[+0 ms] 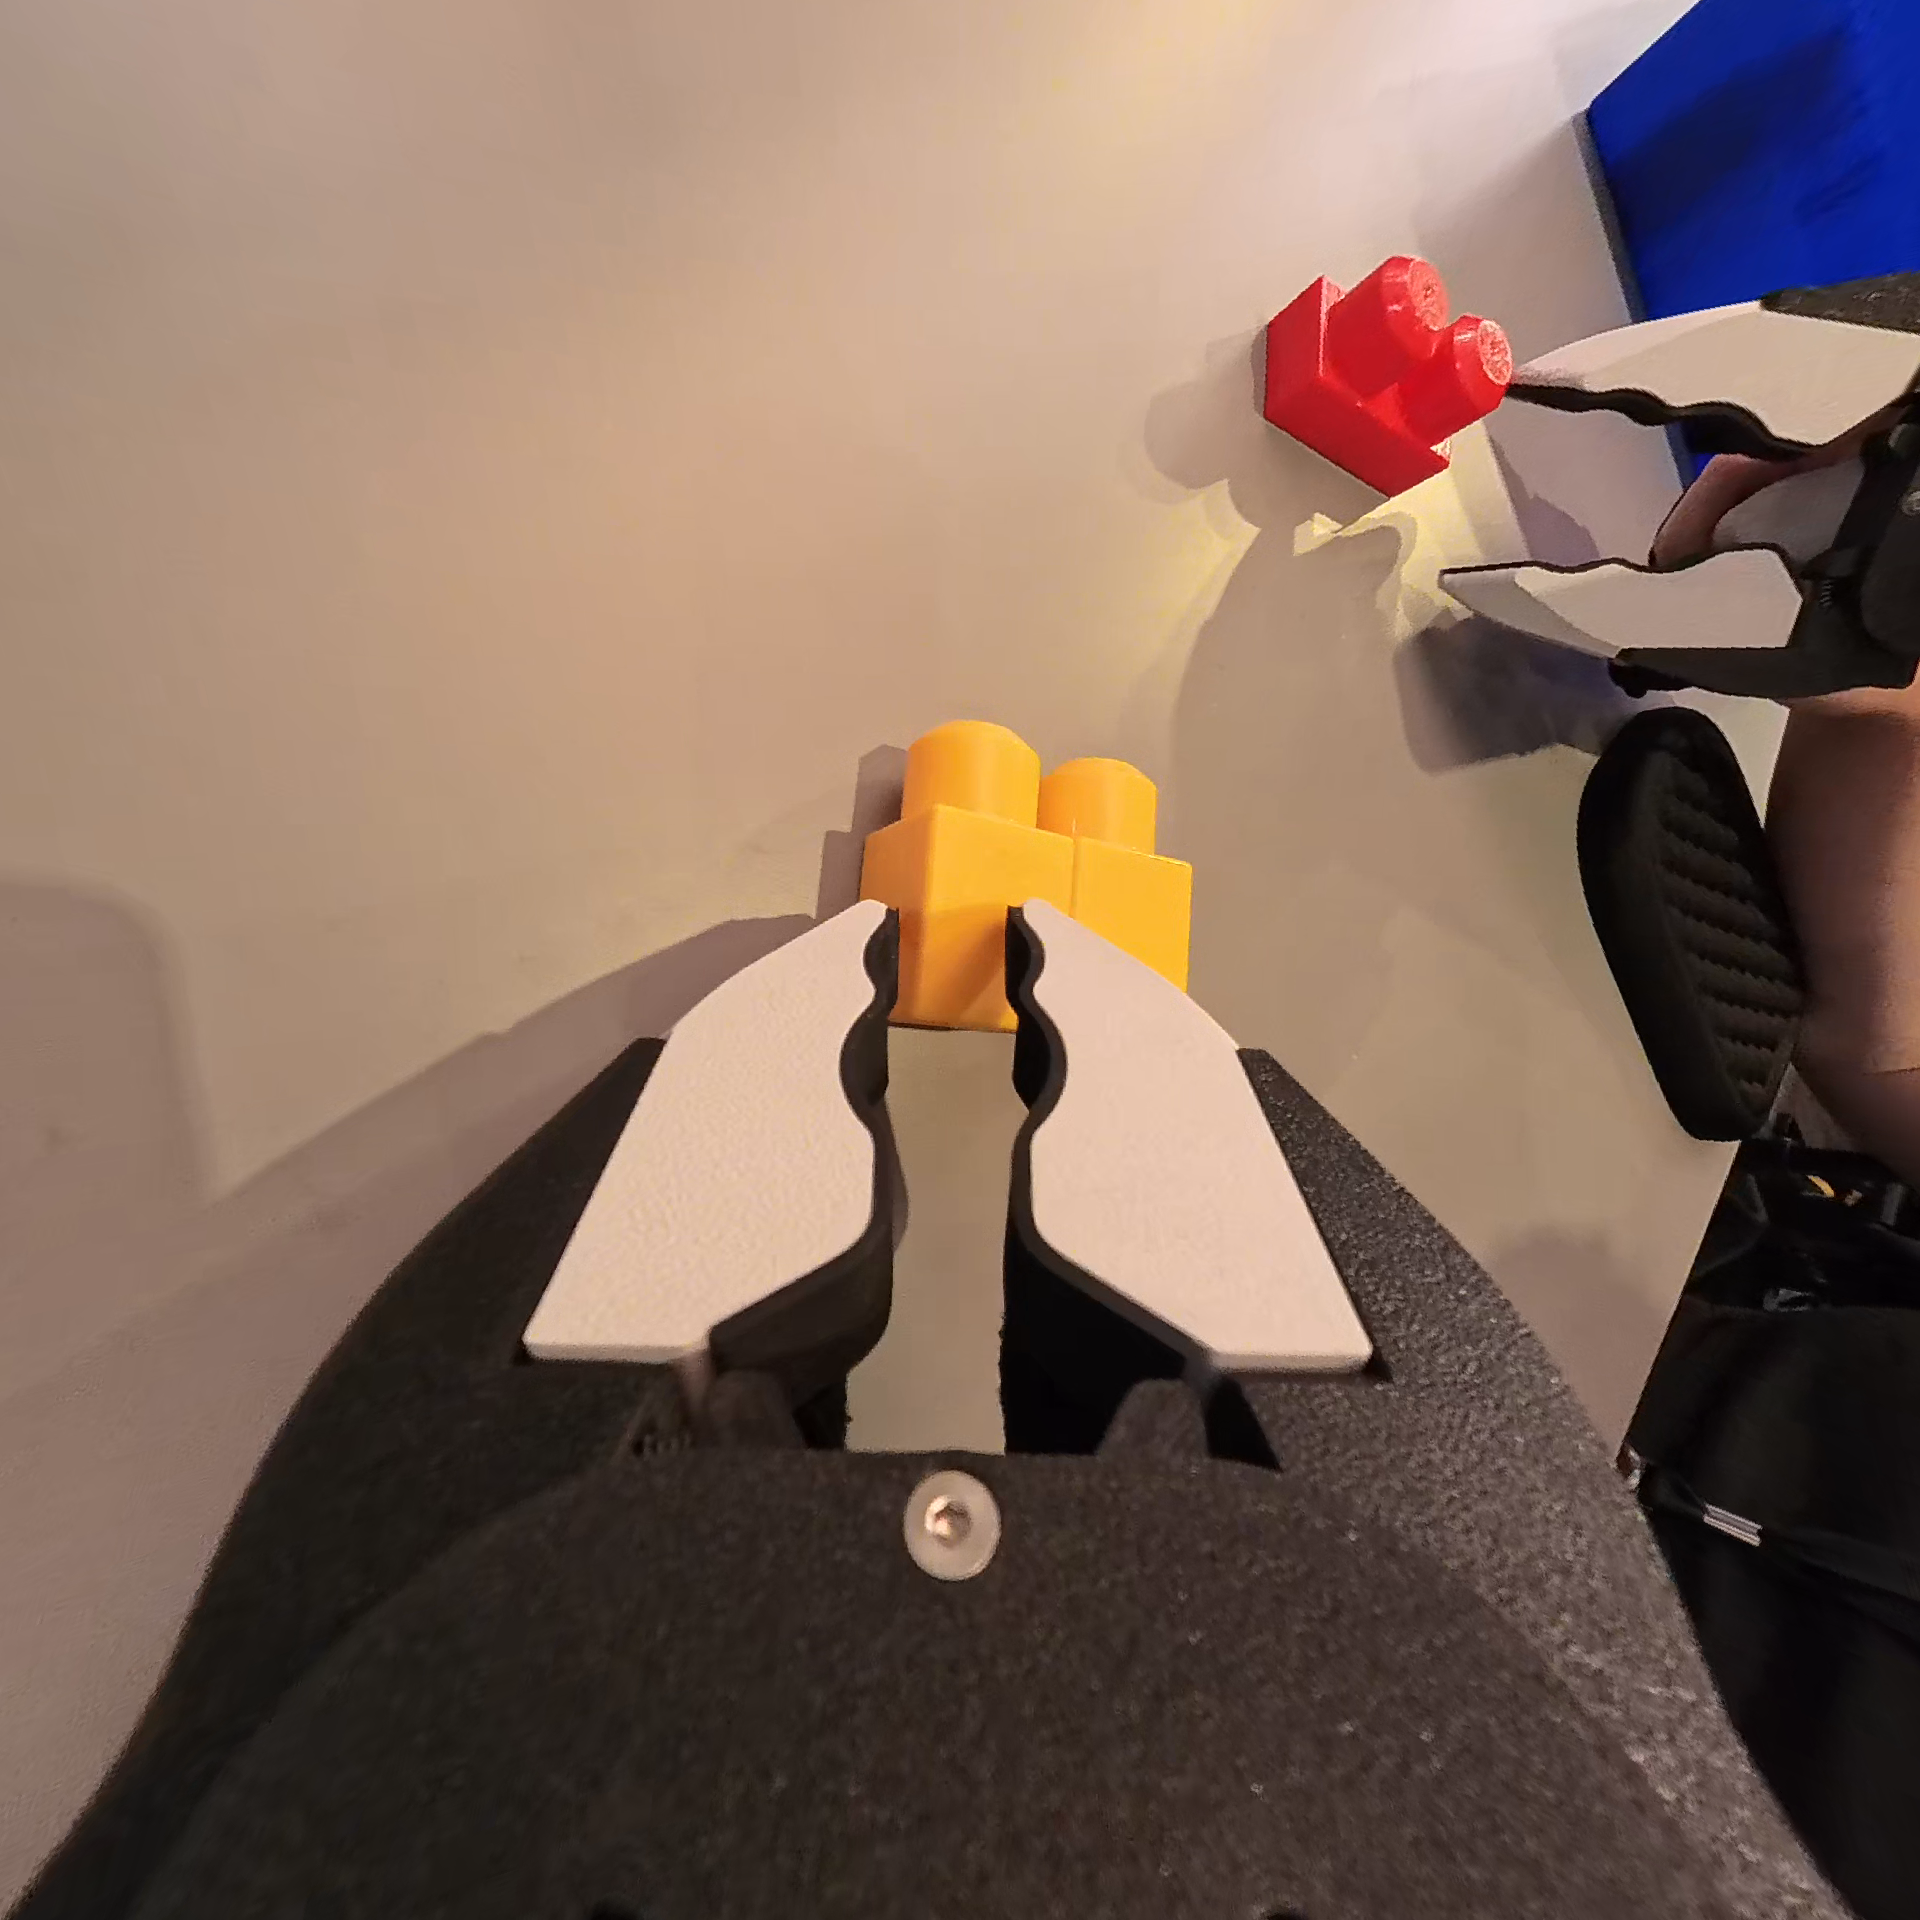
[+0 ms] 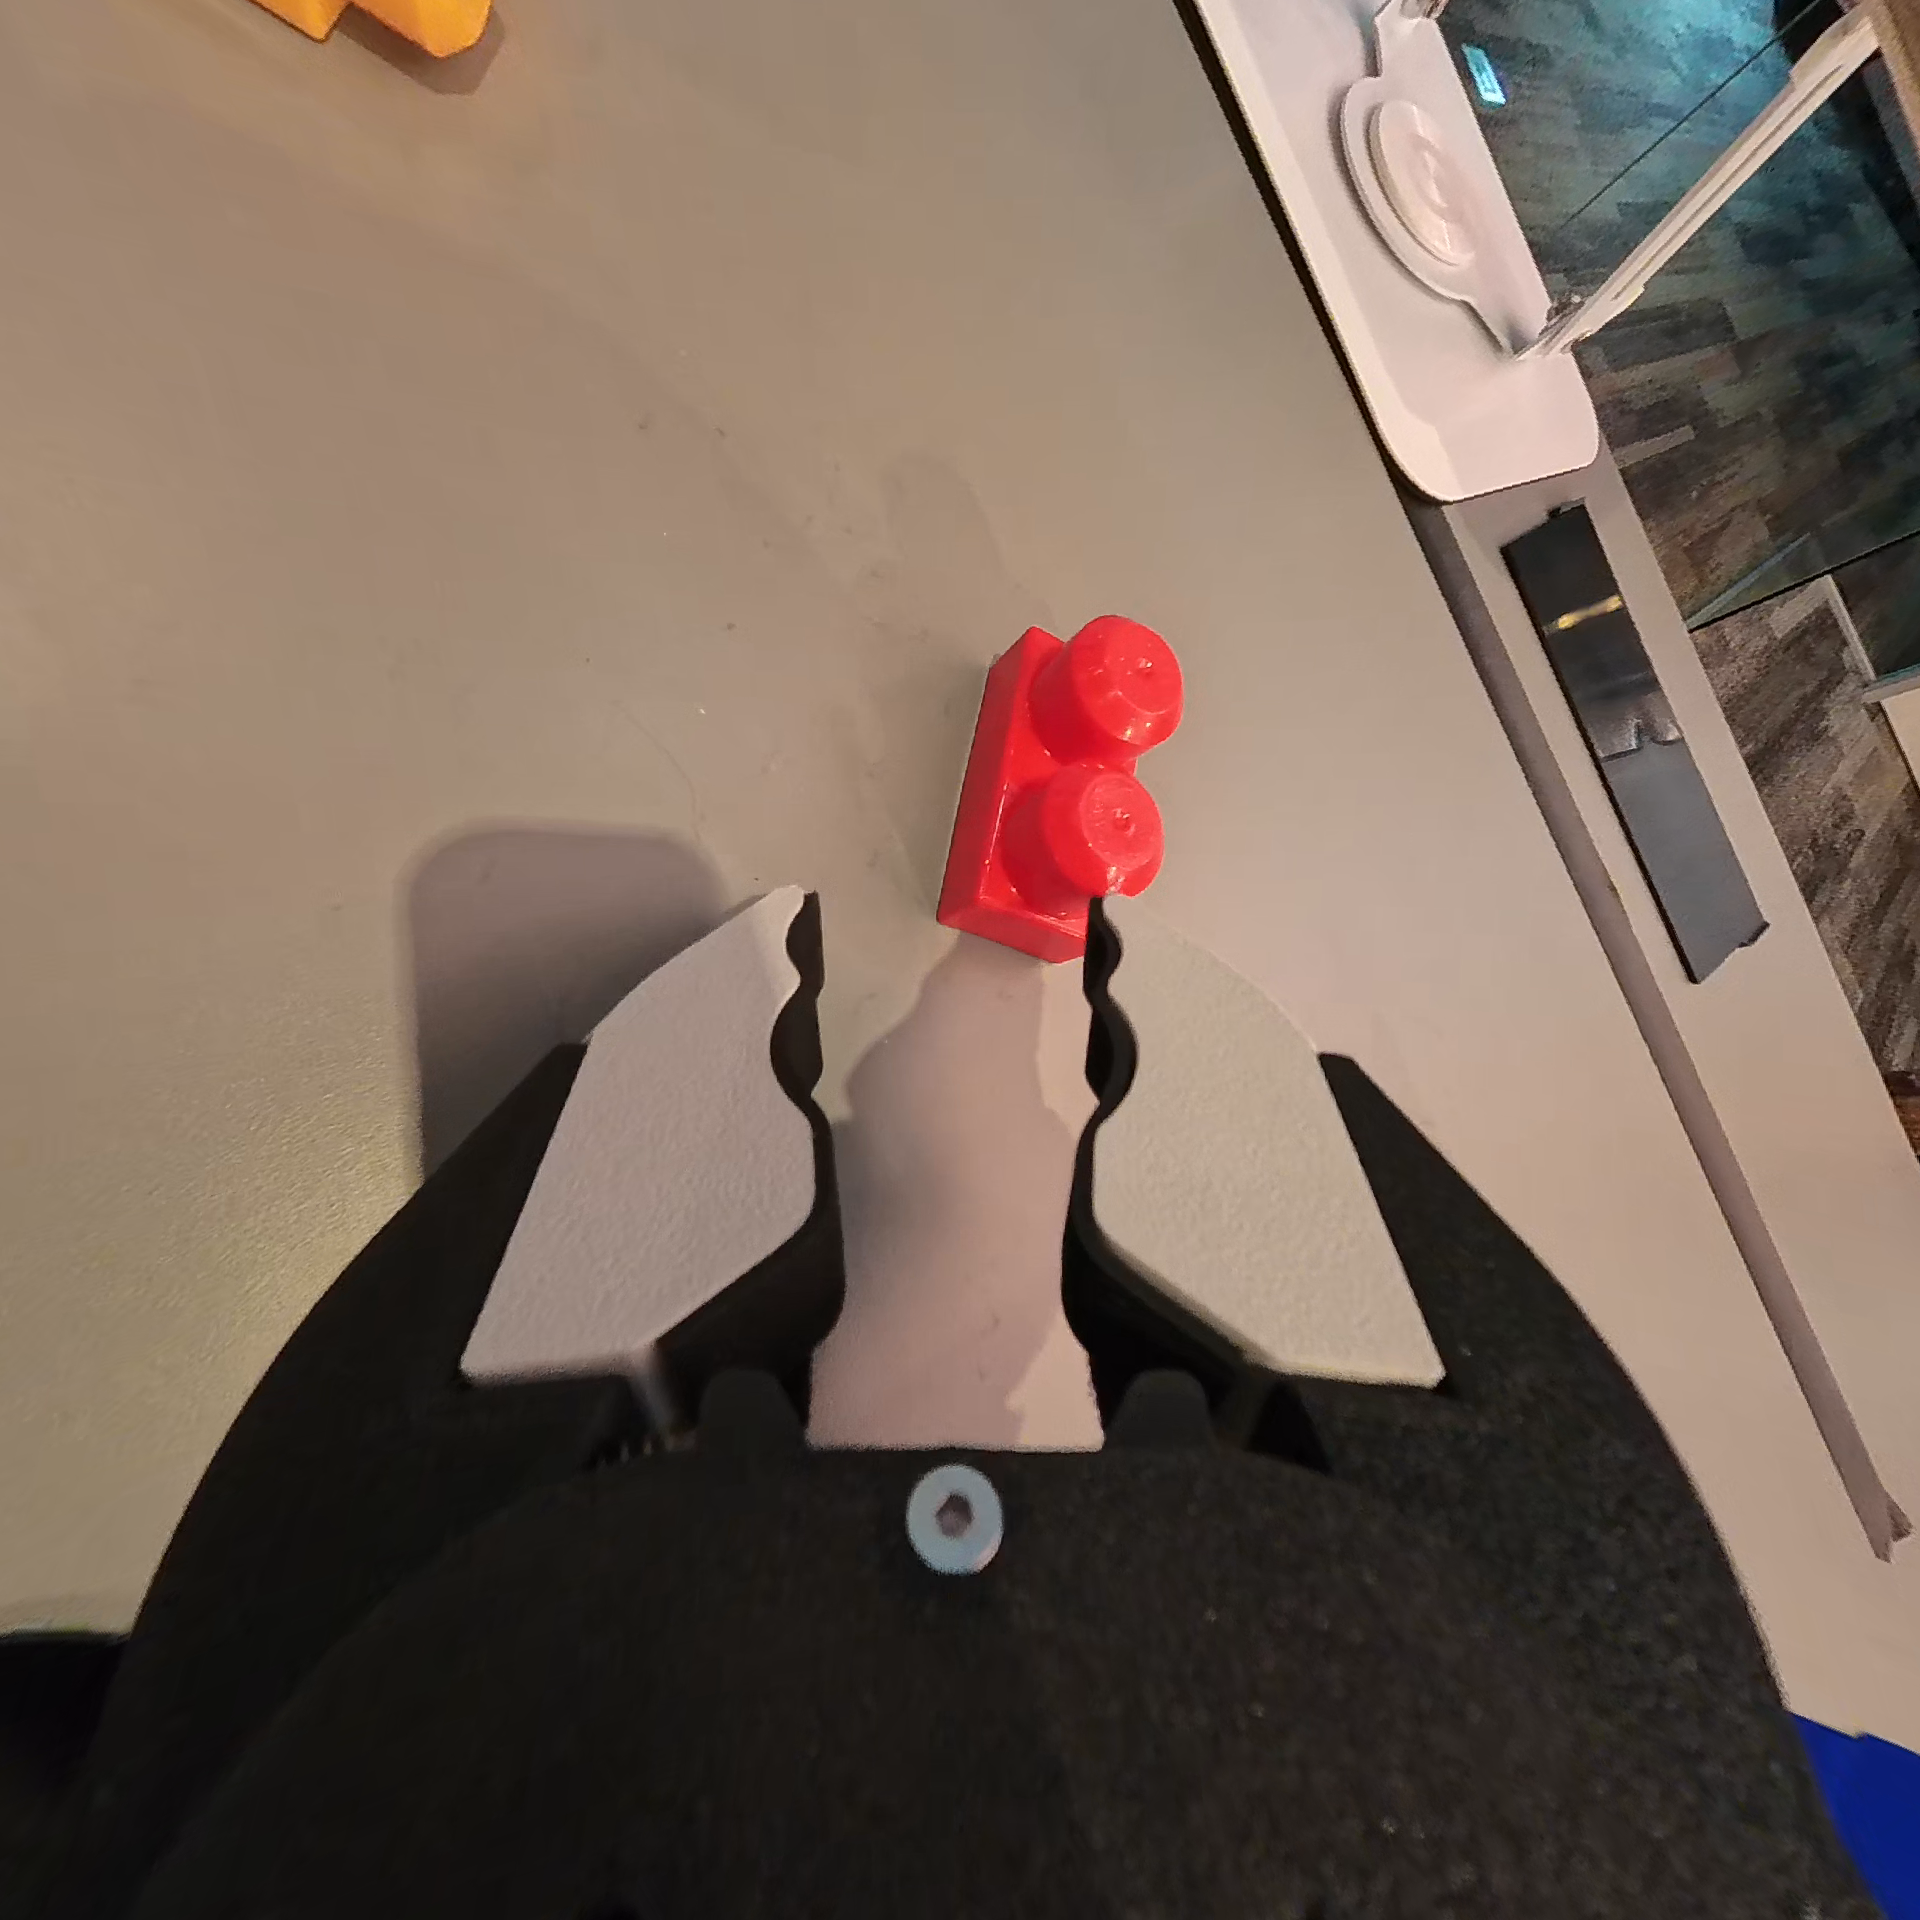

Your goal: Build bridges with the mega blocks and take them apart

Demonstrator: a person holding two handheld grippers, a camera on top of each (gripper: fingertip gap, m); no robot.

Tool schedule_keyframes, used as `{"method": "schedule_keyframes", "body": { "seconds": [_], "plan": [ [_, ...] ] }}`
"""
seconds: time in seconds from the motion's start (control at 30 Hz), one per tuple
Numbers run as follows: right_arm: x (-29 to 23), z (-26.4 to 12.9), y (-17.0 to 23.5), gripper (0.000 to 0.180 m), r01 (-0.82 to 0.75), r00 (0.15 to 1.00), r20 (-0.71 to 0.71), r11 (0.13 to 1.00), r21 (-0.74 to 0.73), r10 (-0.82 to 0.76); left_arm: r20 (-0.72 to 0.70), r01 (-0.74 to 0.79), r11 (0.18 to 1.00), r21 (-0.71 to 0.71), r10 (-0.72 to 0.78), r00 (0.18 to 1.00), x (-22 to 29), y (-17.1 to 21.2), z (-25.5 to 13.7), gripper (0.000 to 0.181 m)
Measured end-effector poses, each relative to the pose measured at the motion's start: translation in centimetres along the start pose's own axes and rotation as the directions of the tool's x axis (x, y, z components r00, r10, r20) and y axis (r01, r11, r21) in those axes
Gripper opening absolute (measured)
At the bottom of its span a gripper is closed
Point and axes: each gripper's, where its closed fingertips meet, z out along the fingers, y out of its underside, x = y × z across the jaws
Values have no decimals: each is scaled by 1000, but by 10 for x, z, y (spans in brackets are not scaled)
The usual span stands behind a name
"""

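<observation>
Fingers [image 1: 774,997] of left gripper [image 1: 951,920] narrowly around yellow block [image 1: 971,914]; right gripper [image 2: 951,914] parted (red block [image 2: 1060,800] just ahead).

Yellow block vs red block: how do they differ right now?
The yellow block is tall and thick; the red block is a thin flat plate. The left tongs straddle the yellow block's near end with narrow jaws; the right tongs stand wide open, one tip at the red block's edge. Both carry two round studs and sit on the table.
</observation>
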Motion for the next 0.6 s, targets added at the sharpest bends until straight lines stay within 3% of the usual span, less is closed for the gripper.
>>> {"method": "schedule_keyframes", "body": {
  "seconds": [0.1, 0.2, 0.3, 0.4, 0.47, 0.53, 0.6],
  "plan": [
    [0, 1, 2, 48, 7, 1000, -2, 1000, -9, -7, 7, -20, 999, 37, 20, 1000, -1, -7, -6, 24],
    [1, 0, 2, 48, 10, 1000, -8, 1000, -7, -10, -78, -43, 976, 215, 61, 995, 19, -38, -40, 29],
    [1, 0, 2, 48, 7, 1000, -7, 1000, -10, -7, -64, -175, 941, 288, 201, 977, 52, -45, -70, 51],
    [0, 1, 4, 48, 11, 1000, -4, 1000, -18, -11, 212, -425, 896, 129, 394, 894, 48, -20, -64, 72],
    [-1, 2, 4, 48, 16, 1000, 0, 1000, -20, -16, 344, -476, 880, 19, 441, 829, 38, -6, -51, 101],
    [-2, 2, 3, 48, 19, 1000, 3, 1000, -20, -19, 405, -465, 882, -74, 453, 795, 29, 7, -34, 121],
    [-3, 2, 3, 48, 22, 1000, 3, 1000, -22, -22, 389, -443, 886, -140, 461, 798, 27, 17, -15, 119]
  ]
}}
